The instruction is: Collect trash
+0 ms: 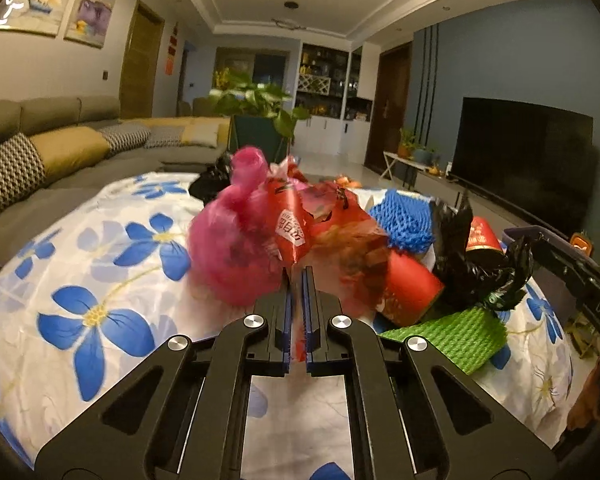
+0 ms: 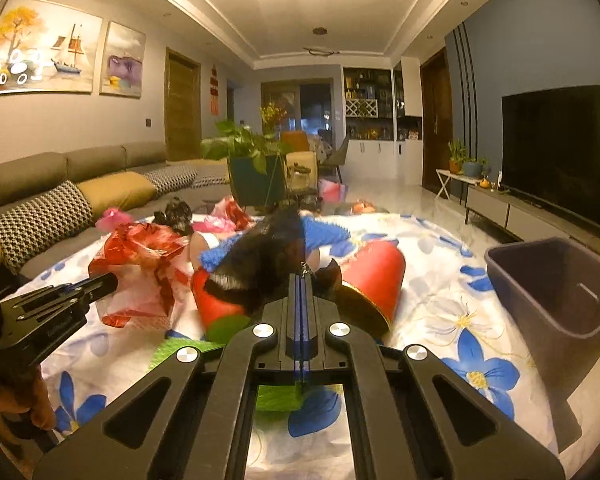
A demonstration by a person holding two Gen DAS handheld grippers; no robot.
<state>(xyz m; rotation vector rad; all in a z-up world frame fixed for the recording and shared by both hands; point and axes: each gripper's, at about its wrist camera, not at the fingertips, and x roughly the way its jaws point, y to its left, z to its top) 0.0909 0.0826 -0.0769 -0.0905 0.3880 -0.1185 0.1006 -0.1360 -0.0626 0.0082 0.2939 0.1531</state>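
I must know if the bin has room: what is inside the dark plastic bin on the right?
Inside the dark rectangular plastic bin, only bare inner walls show, with one pale mark. Its near wall hides the bottom, so I cannot tell whether trash lies there.

Trash pile (image 2: 260, 264) before open bin (image 2: 556, 280)

Around you sit a grey sofa (image 2: 80, 176) with patterned cushions (image 2: 40, 216) along the left wall under the sailing-boat paintings (image 2: 44, 52), a leafy potted plant (image 2: 248, 160) beyond the flowered tablecloth's (image 2: 460, 340) far edge, and a dark television (image 2: 560, 148) on the right wall.
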